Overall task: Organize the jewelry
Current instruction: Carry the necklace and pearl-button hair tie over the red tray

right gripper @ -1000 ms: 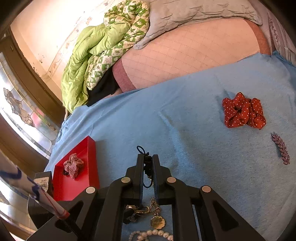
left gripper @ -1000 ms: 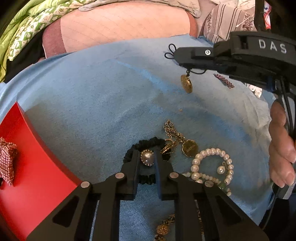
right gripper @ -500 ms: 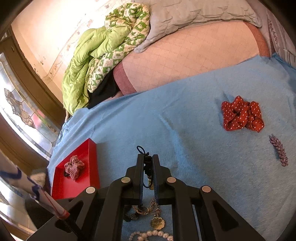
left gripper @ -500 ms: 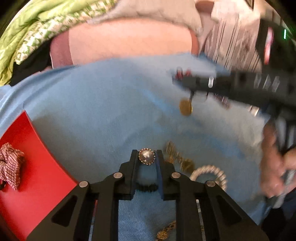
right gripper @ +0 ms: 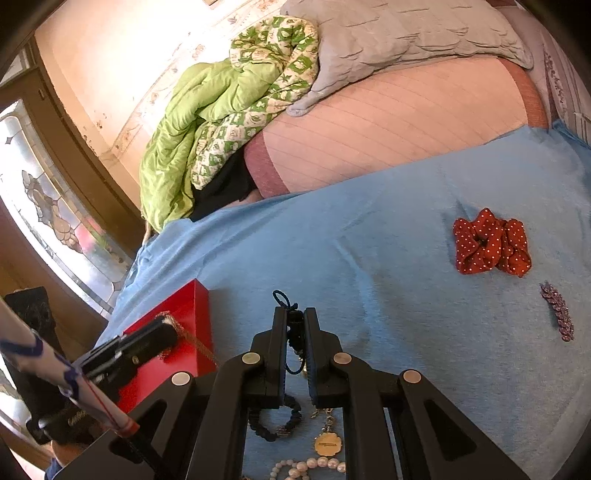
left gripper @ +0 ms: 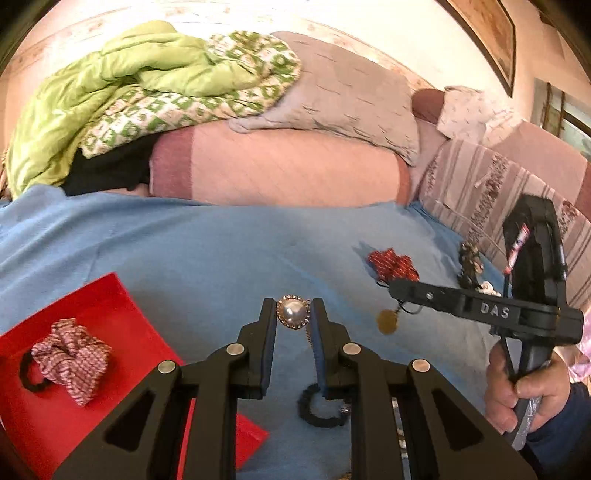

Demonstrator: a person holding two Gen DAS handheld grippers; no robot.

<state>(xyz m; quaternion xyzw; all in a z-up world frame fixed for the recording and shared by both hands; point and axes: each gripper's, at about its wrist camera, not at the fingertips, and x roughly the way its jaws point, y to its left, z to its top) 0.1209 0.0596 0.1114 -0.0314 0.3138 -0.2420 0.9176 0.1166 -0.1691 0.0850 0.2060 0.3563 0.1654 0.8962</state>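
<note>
Gripping a pearl brooch (left gripper: 291, 313) between its jaws, the left gripper (left gripper: 292, 317) hangs above the blue bedspread (left gripper: 221, 251), with a thin chain trailing down from the brooch. To its left lies the red box (left gripper: 122, 317), open, with a checked scrunchie (left gripper: 70, 354) inside. The right gripper (right gripper: 295, 328) has its jaws pinched narrow on a dark cord (right gripper: 286, 301), and in the left view a gold pendant (left gripper: 386, 321) dangles from that cord, clear of the bedspread. Below the right gripper, on the bedspread, lie a black scrunchie (right gripper: 275, 424), a gold medallion (right gripper: 327, 445) on a chain, and a pearl bracelet (right gripper: 310, 466). Further off to the right sit a red dotted scrunchie (right gripper: 491, 247) and, near it, a sparkly hair clip (right gripper: 557, 315). A green quilt (right gripper: 192, 122) and a grey pillow (right gripper: 399, 33) are heaped at the head of the bed.
</note>
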